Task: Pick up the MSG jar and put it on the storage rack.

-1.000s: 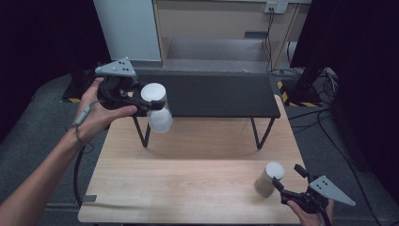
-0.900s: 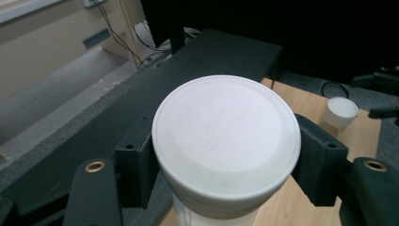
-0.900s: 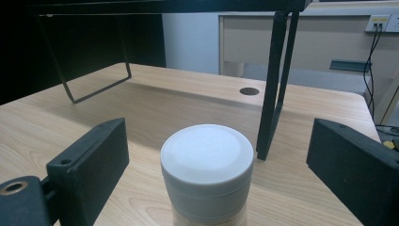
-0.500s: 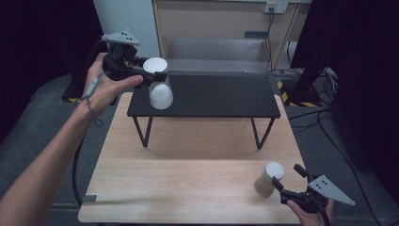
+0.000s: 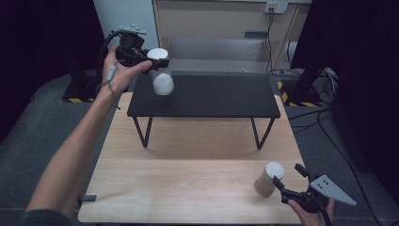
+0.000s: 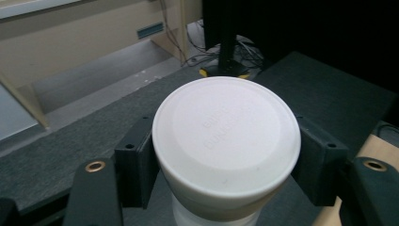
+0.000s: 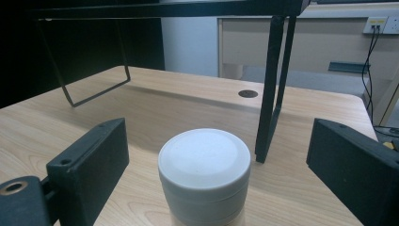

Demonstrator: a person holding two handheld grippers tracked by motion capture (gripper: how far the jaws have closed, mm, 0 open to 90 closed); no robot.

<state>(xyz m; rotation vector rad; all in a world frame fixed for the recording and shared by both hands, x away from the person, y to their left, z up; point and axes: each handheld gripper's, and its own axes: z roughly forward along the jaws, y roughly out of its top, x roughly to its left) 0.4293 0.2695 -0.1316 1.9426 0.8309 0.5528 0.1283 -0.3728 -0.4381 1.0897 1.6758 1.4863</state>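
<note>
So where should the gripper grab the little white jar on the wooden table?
Probably around its round side, just below the lid. The jar stands upright on the table, so the right gripper can come in level from the near edge. Its open jaws already stand either side, apart from it. The wall is straight and round, so squeezing across the middle should hold it steady.

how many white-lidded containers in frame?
2. One white-lidded container clamped in the left gripper above the black shelf's left end; the other stands on the wooden table between the right gripper's open jaws.
</note>
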